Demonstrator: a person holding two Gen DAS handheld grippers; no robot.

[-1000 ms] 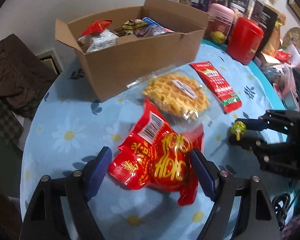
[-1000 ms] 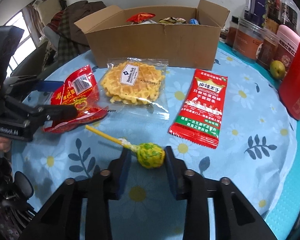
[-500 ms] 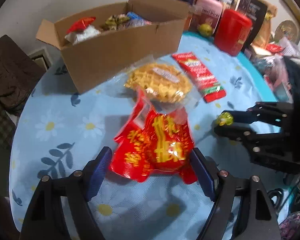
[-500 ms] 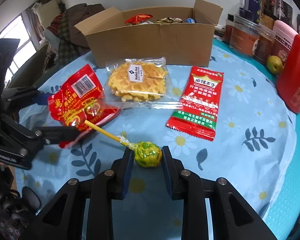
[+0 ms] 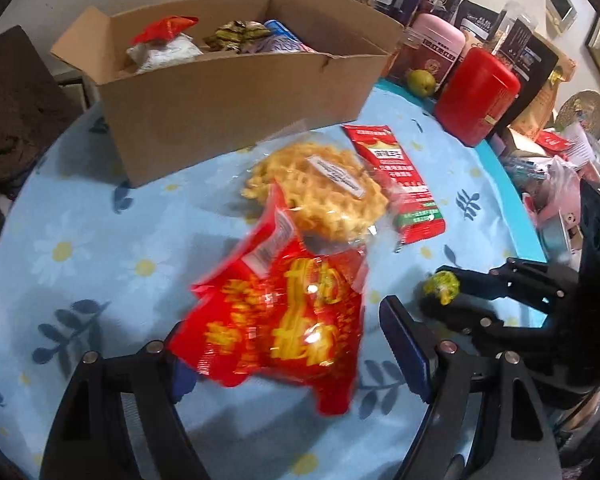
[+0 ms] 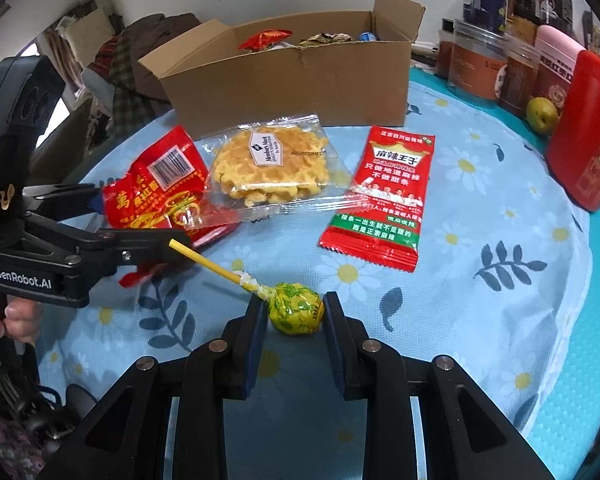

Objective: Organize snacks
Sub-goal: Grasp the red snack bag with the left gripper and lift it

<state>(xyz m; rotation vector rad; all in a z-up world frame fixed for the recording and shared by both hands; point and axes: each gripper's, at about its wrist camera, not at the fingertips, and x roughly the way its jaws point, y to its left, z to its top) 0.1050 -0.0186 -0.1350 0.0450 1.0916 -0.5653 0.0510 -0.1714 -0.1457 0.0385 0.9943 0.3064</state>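
Note:
My left gripper (image 5: 284, 344) is shut on a red snack bag (image 5: 284, 320) and holds it lifted and tilted above the blue flowered table; the bag also shows in the right wrist view (image 6: 160, 196). My right gripper (image 6: 294, 312) is shut on a yellow-green lollipop (image 6: 296, 308), its yellow stick pointing left. The lollipop also shows in the left wrist view (image 5: 442, 288). A bagged waffle (image 6: 268, 164) and a flat red spicy-strip packet (image 6: 384, 192) lie on the table. The open cardboard box (image 6: 292, 80) behind them holds several snacks.
Jars, a pink tin, a red canister (image 6: 588, 132) and a green pear (image 6: 542, 114) line the table's far right. A chair with dark clothes (image 6: 140, 44) stands behind the box. The table's teal edge (image 6: 572, 400) runs along the right.
My left gripper has lifted the red bag off the table and moved toward the box. My right gripper has closed tighter on the lollipop and raised it slightly.

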